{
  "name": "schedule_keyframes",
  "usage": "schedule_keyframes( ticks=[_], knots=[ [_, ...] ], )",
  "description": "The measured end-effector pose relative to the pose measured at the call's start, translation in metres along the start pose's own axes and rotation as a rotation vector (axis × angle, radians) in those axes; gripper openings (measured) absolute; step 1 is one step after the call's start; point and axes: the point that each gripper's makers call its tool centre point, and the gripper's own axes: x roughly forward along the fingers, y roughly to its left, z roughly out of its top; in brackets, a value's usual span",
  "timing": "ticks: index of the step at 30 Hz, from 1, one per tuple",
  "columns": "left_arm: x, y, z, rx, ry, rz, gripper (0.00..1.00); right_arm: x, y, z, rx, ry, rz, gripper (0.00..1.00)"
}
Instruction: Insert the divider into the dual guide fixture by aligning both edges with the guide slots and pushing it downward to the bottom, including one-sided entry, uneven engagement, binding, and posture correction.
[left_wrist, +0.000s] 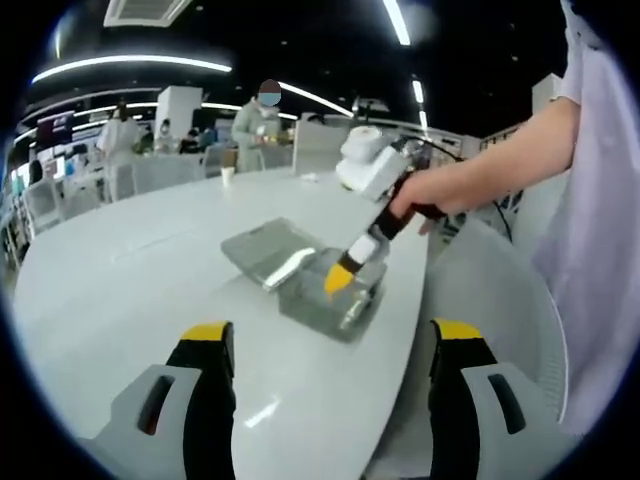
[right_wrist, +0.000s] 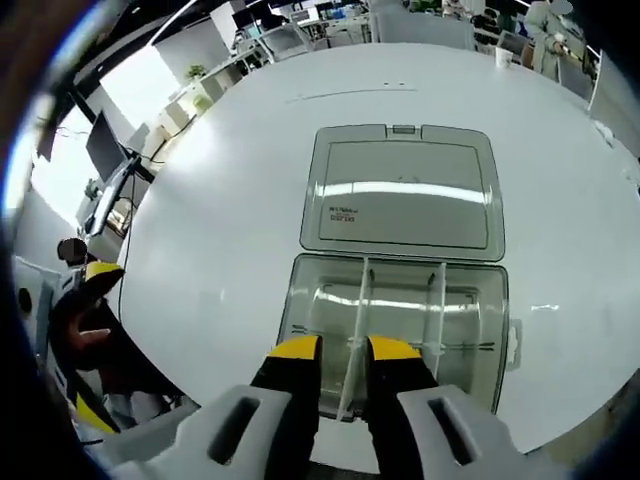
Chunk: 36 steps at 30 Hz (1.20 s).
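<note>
A clear plastic box (right_wrist: 480, 330) lies on the white table, its hinged lid (right_wrist: 403, 190) folded flat behind it. My right gripper (right_wrist: 344, 350) is over the box's near wall, shut on a thin clear divider (right_wrist: 358, 295) that stands on edge across the box. A second clear divider (right_wrist: 437, 310) stands to its right. In the left gripper view the box (left_wrist: 350, 310) and its lid (left_wrist: 265, 248) sit mid-table, and the right gripper's yellow tips (left_wrist: 340, 278) dip into the box, held by a person's hand. My left gripper (left_wrist: 332, 335) hangs open and holds nothing, well short of the box.
The round white table (left_wrist: 130, 280) has bare surface left of the box, and its edge (left_wrist: 400, 400) runs close on the right. The person's sleeve (left_wrist: 600, 200) is at the right. People and desks stand in the background. The left gripper (right_wrist: 95, 275) shows beyond the table's left edge.
</note>
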Motion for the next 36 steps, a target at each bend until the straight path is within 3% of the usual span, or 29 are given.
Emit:
schedule_keyframes(
  ticks=[7, 9, 10, 15, 21, 23, 24, 33, 36],
  knots=[
    [0.004, -0.003, 0.0, -0.023, -0.004, 0.003, 0.78, -0.009, 0.008, 0.004, -0.044, -0.07, 0.059, 0.11],
    [0.005, -0.003, -0.001, -0.029, -0.003, 0.005, 0.78, -0.012, 0.012, 0.011, -0.104, -0.125, 0.095, 0.13],
    [0.006, -0.004, 0.0, -0.037, -0.006, 0.004, 0.78, -0.013, 0.011, 0.008, -0.107, -0.112, 0.089, 0.13],
    [0.01, -0.006, 0.002, -0.054, -0.013, 0.006, 0.8, -0.025, 0.018, 0.008, -0.131, -0.174, 0.151, 0.15],
    [0.018, -0.015, 0.014, -0.065, -0.026, 0.006, 0.81, -0.045, 0.013, 0.01, -0.195, -0.25, 0.193, 0.2],
    [0.02, -0.017, 0.017, -0.07, -0.031, 0.005, 0.81, -0.049, 0.007, 0.005, -0.187, -0.244, 0.192, 0.19],
    [0.022, -0.018, 0.018, -0.072, -0.031, 0.004, 0.82, -0.052, 0.007, 0.007, -0.191, -0.278, 0.221, 0.2],
    [0.038, -0.031, 0.029, -0.062, -0.027, -0.004, 0.82, -0.077, -0.007, -0.007, -0.241, -0.354, 0.279, 0.27],
    [0.043, -0.036, 0.035, -0.065, -0.033, -0.012, 0.82, -0.085, -0.007, -0.011, -0.298, -0.385, 0.296, 0.28]
  ],
)
